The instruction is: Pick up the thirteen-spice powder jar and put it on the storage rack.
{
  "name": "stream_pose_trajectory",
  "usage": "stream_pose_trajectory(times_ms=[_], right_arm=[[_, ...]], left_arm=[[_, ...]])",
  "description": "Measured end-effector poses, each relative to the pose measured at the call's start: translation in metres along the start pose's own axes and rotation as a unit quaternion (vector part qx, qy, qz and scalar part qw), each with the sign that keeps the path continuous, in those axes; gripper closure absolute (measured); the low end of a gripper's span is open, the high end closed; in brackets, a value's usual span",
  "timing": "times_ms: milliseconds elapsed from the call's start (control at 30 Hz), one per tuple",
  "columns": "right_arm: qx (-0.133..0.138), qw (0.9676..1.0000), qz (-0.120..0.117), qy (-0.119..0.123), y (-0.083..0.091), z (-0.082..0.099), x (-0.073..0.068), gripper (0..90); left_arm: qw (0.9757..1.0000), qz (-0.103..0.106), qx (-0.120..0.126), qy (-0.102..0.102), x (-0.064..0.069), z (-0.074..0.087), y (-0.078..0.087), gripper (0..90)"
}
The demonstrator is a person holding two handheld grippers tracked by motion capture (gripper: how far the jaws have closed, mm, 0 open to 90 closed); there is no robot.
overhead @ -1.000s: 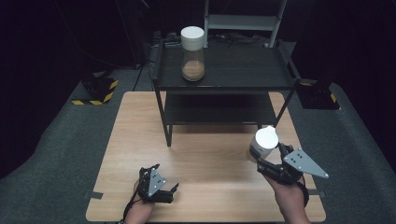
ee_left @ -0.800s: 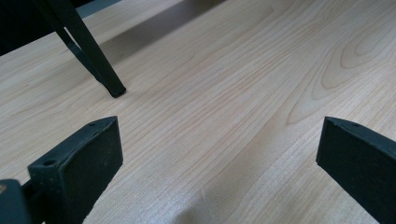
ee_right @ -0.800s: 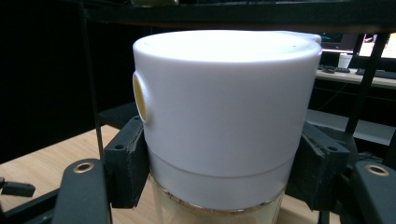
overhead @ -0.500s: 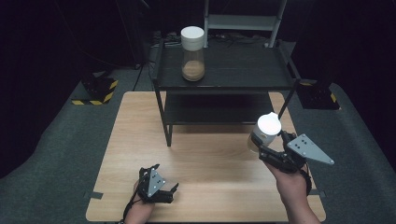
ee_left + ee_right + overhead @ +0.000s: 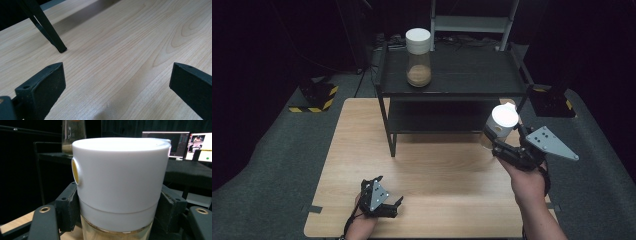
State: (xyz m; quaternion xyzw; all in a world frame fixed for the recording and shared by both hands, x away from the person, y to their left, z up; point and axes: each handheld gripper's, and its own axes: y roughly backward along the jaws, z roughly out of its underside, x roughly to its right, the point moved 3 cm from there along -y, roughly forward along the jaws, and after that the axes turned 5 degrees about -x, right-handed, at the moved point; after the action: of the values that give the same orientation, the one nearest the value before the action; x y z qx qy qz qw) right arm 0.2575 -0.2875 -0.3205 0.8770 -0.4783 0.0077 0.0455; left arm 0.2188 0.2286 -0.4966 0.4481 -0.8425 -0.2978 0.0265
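A dark room surrounds the wooden bench (image 5: 437, 165); in the high view a black shelf rack (image 5: 452, 80) carries a jar (image 5: 418, 50) at upper centre, while the right hand-held gripper (image 5: 499, 145) at centre right clamps a white-lidded jar (image 5: 499, 125) held above the bench. The left hand-held gripper (image 5: 387, 202) rests at lower left. Left gripper view — jaws wide over bare wood beside a rack leg (image 5: 50, 32). Right gripper view — jaws pressed against the white-lidded jar (image 5: 120, 182) at frame centre.
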Motion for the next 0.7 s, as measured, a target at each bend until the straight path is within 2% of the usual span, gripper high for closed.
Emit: stream_pose_trajectory(times_ms=[467, 700], right_arm=[[0.015, 0.9998, 0.004, 0.010, -0.009, -0.026, 0.005, 30.0], [0.024, 0.9996, 0.005, 0.010, -0.014, -0.045, 0.005, 30.0]], left_arm=[[1.0000, 0.001, 0.001, -0.002, 0.000, 0.000, 0.000, 0.7], [1.0000, 0.002, 0.000, -0.005, 0.000, 0.000, 0.000, 0.7]])
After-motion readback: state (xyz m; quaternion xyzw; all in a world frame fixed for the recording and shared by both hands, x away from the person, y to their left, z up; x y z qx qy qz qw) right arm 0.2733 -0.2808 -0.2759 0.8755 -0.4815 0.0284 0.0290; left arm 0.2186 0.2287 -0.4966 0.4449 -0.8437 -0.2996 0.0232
